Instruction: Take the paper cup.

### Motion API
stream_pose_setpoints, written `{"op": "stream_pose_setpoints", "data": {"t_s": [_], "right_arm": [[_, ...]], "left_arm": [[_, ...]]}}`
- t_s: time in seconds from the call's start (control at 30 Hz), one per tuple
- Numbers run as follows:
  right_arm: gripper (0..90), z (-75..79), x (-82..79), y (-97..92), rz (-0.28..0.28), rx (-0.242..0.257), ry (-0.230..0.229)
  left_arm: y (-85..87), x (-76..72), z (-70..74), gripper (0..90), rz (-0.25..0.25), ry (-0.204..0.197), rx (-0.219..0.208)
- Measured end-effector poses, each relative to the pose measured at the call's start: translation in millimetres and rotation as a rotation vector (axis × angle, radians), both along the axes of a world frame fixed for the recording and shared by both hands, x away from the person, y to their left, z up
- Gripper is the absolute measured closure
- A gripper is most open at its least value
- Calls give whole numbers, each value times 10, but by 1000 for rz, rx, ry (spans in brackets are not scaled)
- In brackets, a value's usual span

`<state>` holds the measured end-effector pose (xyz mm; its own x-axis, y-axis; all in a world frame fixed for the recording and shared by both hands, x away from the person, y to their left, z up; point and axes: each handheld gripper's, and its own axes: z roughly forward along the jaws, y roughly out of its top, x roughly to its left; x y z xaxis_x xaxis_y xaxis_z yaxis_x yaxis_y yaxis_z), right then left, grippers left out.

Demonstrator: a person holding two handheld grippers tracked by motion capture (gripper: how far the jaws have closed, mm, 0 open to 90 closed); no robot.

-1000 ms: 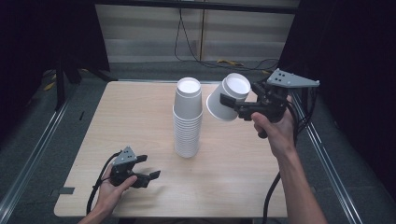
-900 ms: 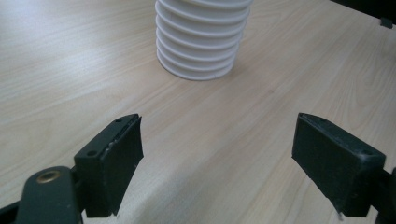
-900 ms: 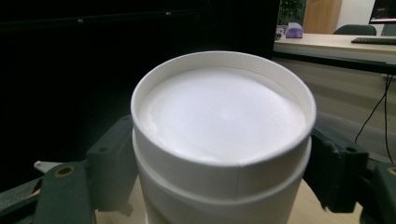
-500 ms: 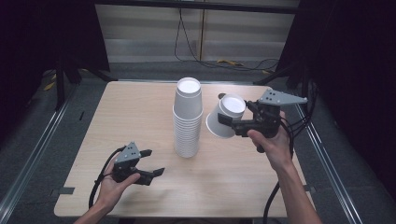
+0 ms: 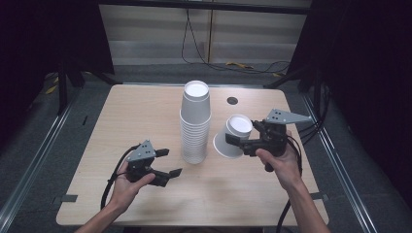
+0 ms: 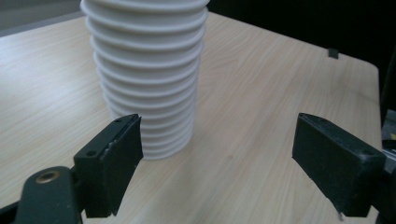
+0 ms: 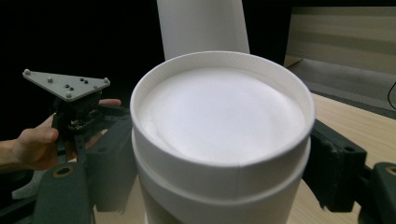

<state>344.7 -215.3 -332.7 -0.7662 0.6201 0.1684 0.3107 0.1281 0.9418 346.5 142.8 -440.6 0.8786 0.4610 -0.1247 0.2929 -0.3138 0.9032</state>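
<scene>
A tall stack of white paper cups (image 5: 195,121) stands upside down at the table's middle; it fills the left gripper view as ribbed rims (image 6: 147,70). My right gripper (image 5: 241,136) is shut on a single white cup (image 5: 232,138), tilted with its base up and leftward, just right of the stack. In the right gripper view the cup's base (image 7: 219,126) faces the camera between the two jaws (image 7: 219,177). My left gripper (image 5: 169,161) hovers front left of the stack, open, nothing between its jaws (image 6: 217,154). It also appears as the far gripper (image 7: 77,107).
The light wooden table (image 5: 145,107) has a small dark hole (image 5: 232,100) behind the held cup. Cables lie on the floor beyond the far edge, and metal rails run along both sides. Bare tabletop (image 6: 261,88) spreads right of the stack.
My right gripper has come down and slightly nearer with the cup, from beside the stack's top to about its middle height. My left gripper rose a little and shifted toward the stack.
</scene>
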Motion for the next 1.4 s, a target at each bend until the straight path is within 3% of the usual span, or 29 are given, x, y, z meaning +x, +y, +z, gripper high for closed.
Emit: {"op": "stream_pose_setpoints", "data": {"t_s": [0.07,0.1,0.23,0.37,0.43,0.53,0.6,0.8,1.13,1.23,1.4], "right_arm": [[220,-15,6,14,18,12,8],[220,-42,13,42,21,4,11],[220,-124,13,108,38,-4,24],[220,-282,3,208,59,-11,31],[220,-384,18,268,79,-10,56],[220,-419,24,315,93,-23,82],[220,-438,27,331,100,-6,82],[220,-571,11,407,136,-3,91],[220,-760,4,514,182,61,137],[220,-825,18,541,202,122,168],[222,-852,19,592,221,154,181]], "left_arm": [[-22,8,51,159,-17,-6,-15],[-38,15,120,159,-30,-21,-46],[-77,-2,155,158,-47,-40,-47],[-97,-16,118,158,-56,-30,-49],[-92,-25,84,158,-60,-17,-63],[-83,-27,65,157,-54,-4,-73],[-82,-30,31,157,-54,18,-65],[-90,-65,-10,156,-67,24,-85],[-106,-106,-11,155,-116,8,-139],[-128,-121,-31,155,-122,8,-168],[-154,-114,-28,154,-145,18,-200]]}}
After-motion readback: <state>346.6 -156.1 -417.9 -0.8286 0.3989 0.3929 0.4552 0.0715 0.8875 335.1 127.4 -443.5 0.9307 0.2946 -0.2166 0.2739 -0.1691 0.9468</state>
